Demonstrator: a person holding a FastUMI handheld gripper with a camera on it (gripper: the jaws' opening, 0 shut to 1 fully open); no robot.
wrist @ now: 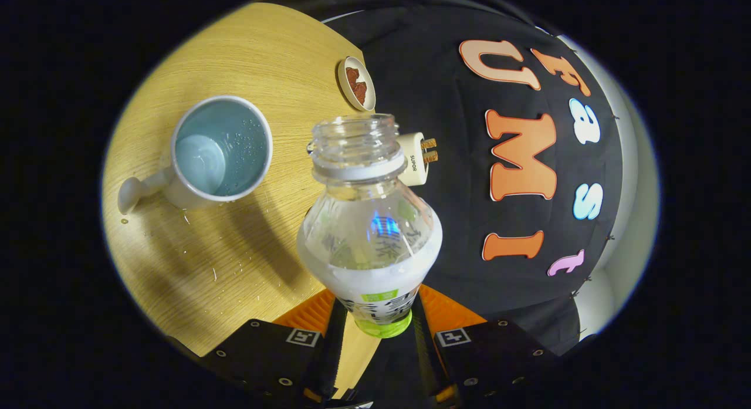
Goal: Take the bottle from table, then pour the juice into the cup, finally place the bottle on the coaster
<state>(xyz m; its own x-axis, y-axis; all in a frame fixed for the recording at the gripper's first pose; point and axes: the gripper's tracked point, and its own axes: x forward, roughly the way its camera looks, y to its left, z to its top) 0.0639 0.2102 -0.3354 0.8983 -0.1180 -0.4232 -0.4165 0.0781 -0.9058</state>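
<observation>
1 bottle (369, 221) clamped in claw (380, 324); 1 cup (220, 151), 1 coaster (357, 83).

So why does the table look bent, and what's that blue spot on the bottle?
Gripper view: the fisheye lens bows the table edge into a curve; the blue spot is a light's reflection on the bottle, which the gripper holds between its fingers; the cup throws a long soft shadow toward the fingers, so the lamp sits beyond it.

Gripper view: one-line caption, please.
Tongs shut on an uncapped bottle, tilted above the table beside the cup.
</observation>
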